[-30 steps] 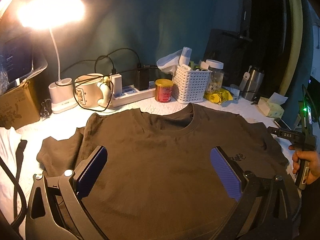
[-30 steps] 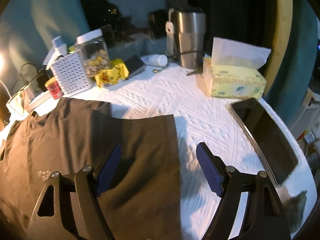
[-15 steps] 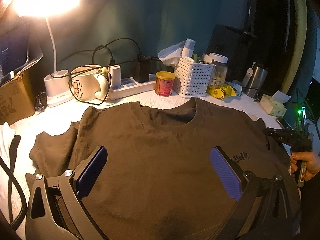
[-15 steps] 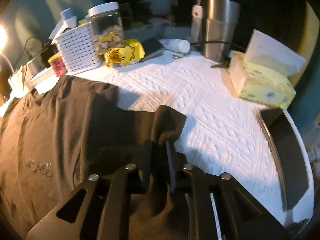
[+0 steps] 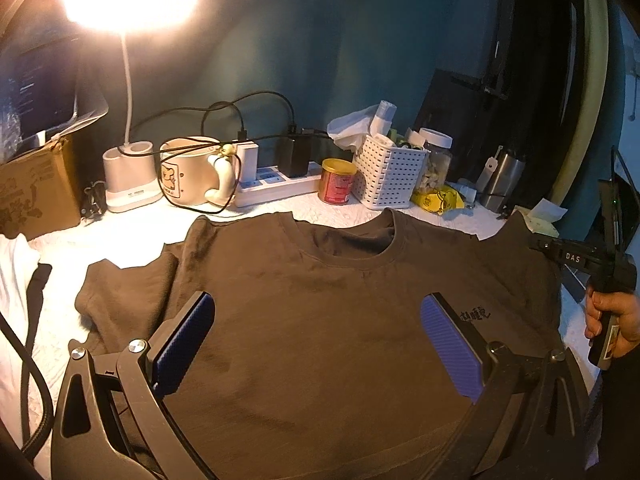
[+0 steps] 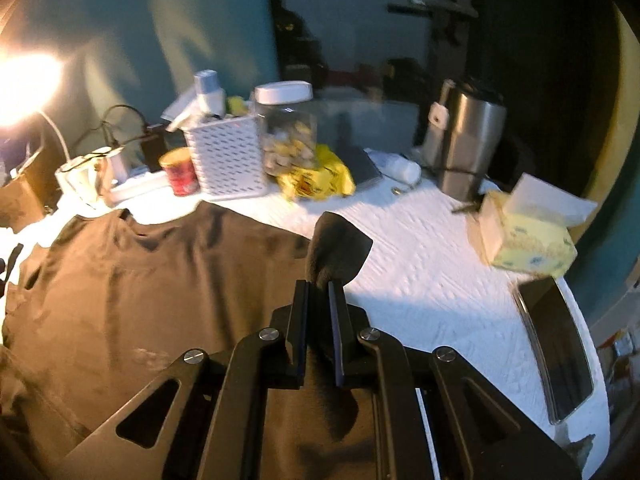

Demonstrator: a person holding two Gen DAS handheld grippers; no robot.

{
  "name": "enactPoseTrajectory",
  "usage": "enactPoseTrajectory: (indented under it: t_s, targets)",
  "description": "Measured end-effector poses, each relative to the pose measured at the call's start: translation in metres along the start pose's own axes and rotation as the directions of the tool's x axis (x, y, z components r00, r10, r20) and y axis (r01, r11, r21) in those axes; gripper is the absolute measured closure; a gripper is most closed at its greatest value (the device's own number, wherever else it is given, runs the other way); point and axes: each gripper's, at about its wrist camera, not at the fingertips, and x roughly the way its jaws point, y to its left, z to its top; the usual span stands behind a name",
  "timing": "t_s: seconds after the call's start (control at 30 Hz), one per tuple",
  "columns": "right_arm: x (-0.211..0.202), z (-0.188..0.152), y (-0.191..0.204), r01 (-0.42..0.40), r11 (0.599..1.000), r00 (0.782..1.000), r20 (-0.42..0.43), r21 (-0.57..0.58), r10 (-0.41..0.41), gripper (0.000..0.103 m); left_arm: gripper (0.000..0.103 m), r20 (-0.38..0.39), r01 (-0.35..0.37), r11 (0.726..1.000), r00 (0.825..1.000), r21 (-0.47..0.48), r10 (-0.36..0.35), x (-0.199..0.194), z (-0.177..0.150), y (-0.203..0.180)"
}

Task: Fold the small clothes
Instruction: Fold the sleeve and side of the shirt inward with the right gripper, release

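A dark brown T-shirt [image 5: 320, 320] lies front up on the white table cover, collar toward the back wall. My left gripper [image 5: 316, 340] hovers over its chest, open, with nothing between the blue pads [image 5: 450, 344]. My right gripper [image 6: 318, 292] is shut on the T-shirt's sleeve [image 6: 340, 244], whose end sticks up above the fingertips, lifted off the table. In the left wrist view the right gripper [image 5: 560, 254] shows at the right edge, held by a hand [image 5: 616, 316], with the sleeve [image 5: 516, 232] raised into a peak.
Along the back stand a lamp base [image 5: 128, 176], a mug [image 5: 192, 176], a power strip [image 5: 276, 188], a red can [image 5: 338, 182], a white basket [image 5: 390, 174], a jar [image 6: 286, 128] and a steel tumbler [image 6: 468, 140]. A tissue box [image 6: 524, 236] and a tablet [image 6: 556, 356] lie right.
My right gripper closed on the sleeve's edge, then lifted it and carried it leftward, so the sleeve now stands bunched above the table. The left gripper shifted slightly and stayed open.
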Motion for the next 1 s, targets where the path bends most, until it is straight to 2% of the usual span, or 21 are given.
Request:
enactPoseTrajectory:
  t_s: [0.23,0.43,0.67,0.7,0.83,1.0]
  targets:
    - [0.005,-0.001,0.047,-0.037,0.999,0.999,-0.028,-0.033,0.036,0.092,0.001,0.007,0.008,0.999,1.000,-0.032,-0.008,-0.010,-0.008,0.027]
    - [0.021,-0.015,0.087,-0.066,0.997,0.994,-0.087,-0.043,0.062,0.092,0.001,0.009,0.012,0.999,1.000,-0.051,-0.011,-0.018,-0.014,0.044]
    - [0.041,-0.033,0.115,-0.091,0.996,0.983,-0.160,-0.022,0.086,0.091,0.001,0.006,0.018,0.998,1.000,-0.058,-0.017,-0.024,-0.018,0.052]
    - [0.043,-0.036,0.117,-0.092,0.996,0.982,-0.167,-0.020,0.088,0.087,0.001,0.005,0.019,0.998,1.000,-0.057,-0.019,-0.025,-0.019,0.051]
    - [0.035,-0.040,0.122,-0.147,0.989,0.978,-0.150,-0.014,0.143,0.058,0.001,0.008,0.025,0.998,1.000,-0.049,-0.024,-0.029,-0.020,0.049]
    - [0.013,-0.043,0.122,-0.152,0.987,0.983,-0.112,-0.046,0.146,0.057,0.001,0.009,0.035,0.999,0.999,-0.033,-0.035,-0.033,-0.021,0.041]
